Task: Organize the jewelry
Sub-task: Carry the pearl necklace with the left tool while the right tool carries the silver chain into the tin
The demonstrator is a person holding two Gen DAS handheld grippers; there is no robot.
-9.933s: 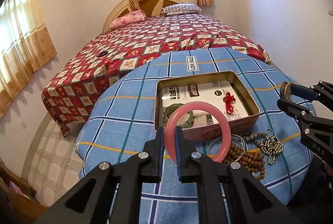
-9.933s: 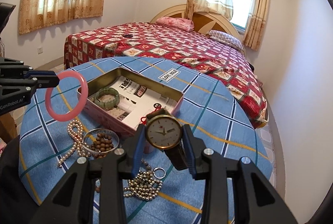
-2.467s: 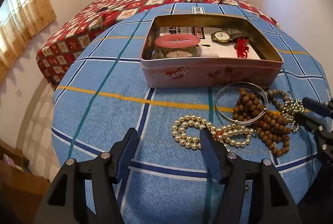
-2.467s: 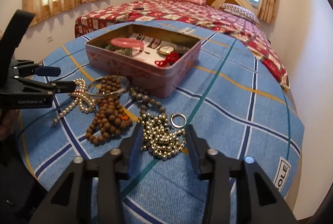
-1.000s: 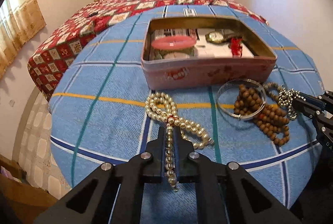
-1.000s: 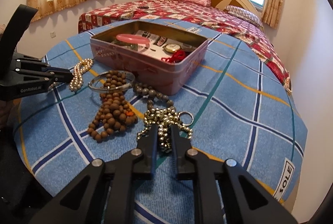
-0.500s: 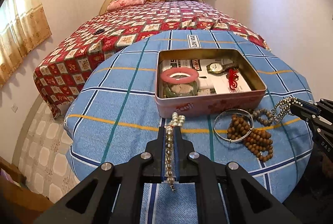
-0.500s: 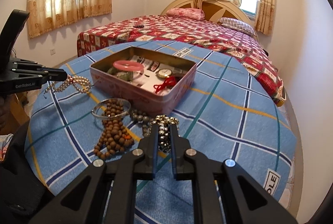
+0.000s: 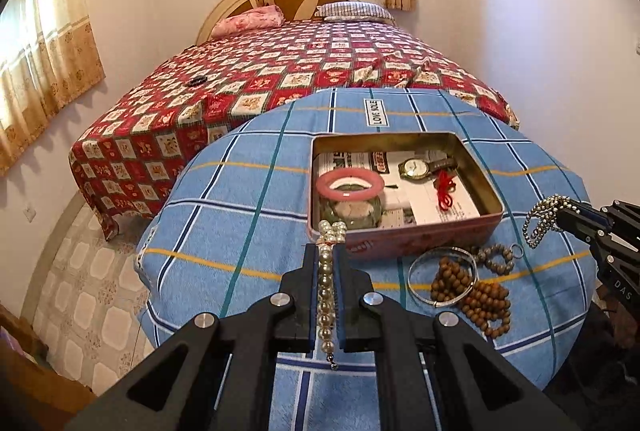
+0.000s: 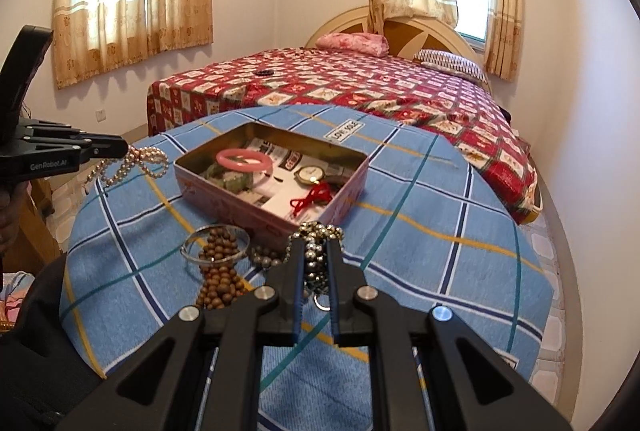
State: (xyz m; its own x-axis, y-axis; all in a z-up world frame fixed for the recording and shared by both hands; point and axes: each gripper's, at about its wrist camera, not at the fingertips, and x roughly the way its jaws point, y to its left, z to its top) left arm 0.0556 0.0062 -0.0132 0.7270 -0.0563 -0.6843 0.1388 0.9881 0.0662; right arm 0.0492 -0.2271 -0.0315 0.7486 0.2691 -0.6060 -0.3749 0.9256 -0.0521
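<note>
My left gripper (image 9: 325, 255) is shut on a white pearl necklace (image 9: 326, 283), held above the table just before the pink tin box (image 9: 490, 191). My right gripper (image 10: 314, 251) is shut on a silver bead chain (image 10: 316, 231), lifted near the box's right front corner. The box (image 10: 192, 167) holds a pink bangle (image 9: 349, 185), a green bracelet (image 9: 350, 211), a gold watch (image 9: 416, 167) and a red knot charm (image 9: 444, 191). The pearls also show in the right wrist view (image 10: 136, 161), and the chain in the left wrist view (image 9: 544, 215).
On the blue checked tablecloth (image 9: 240, 215) in front of the box lie a silver bangle (image 9: 442, 277), brown wooden beads (image 9: 476, 295) and a grey bead bracelet (image 9: 496, 257). A bed with a red quilt (image 9: 300, 71) stands behind the round table.
Both grippers have risen higher and pulled back with their strands, so the pearls and the chain hang clear of the cloth. The box contents are unchanged.
</note>
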